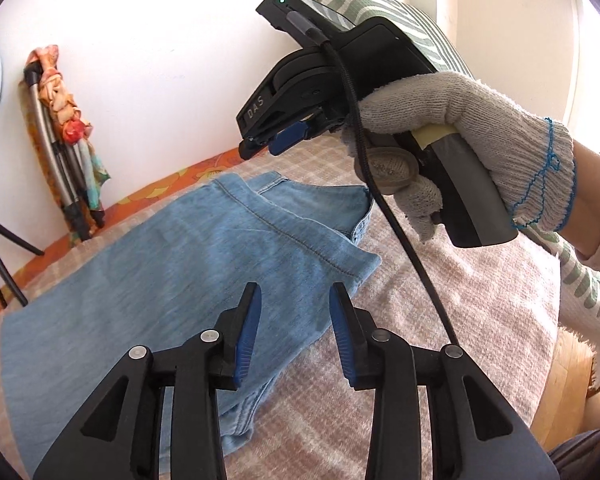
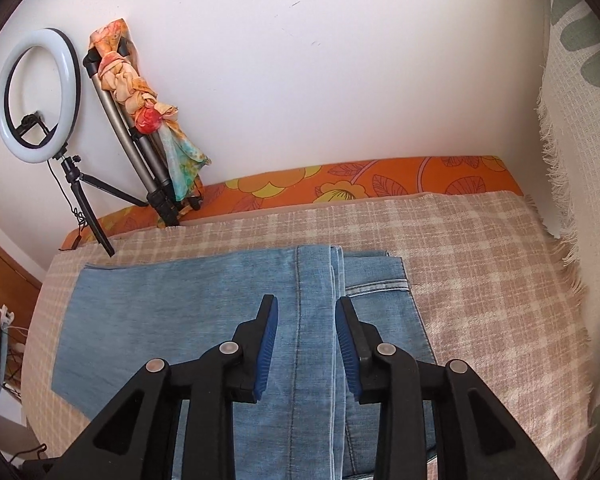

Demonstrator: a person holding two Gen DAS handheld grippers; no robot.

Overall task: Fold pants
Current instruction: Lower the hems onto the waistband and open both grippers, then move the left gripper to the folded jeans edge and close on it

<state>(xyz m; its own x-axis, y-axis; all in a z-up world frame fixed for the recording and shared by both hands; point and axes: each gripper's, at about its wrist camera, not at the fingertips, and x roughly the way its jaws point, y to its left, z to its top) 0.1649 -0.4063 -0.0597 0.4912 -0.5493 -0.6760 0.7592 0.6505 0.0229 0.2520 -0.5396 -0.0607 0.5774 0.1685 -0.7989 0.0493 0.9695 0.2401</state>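
Observation:
Light blue denim pants lie folded flat on a beige checked blanket. My left gripper is open and empty, hovering above the near right corner of the pants. The right gripper shows in the left wrist view, held in a gloved hand above the far end of the pants; I cannot tell its jaws there. In the right wrist view the right gripper is open and empty above the folded pants, over the hem edge and the waistband layer.
The blanket covers a bed with an orange floral sheet along a white wall. A ring light on a tripod and a folded tripod wrapped in a scarf stand at the far left. A green patterned pillow is at the right.

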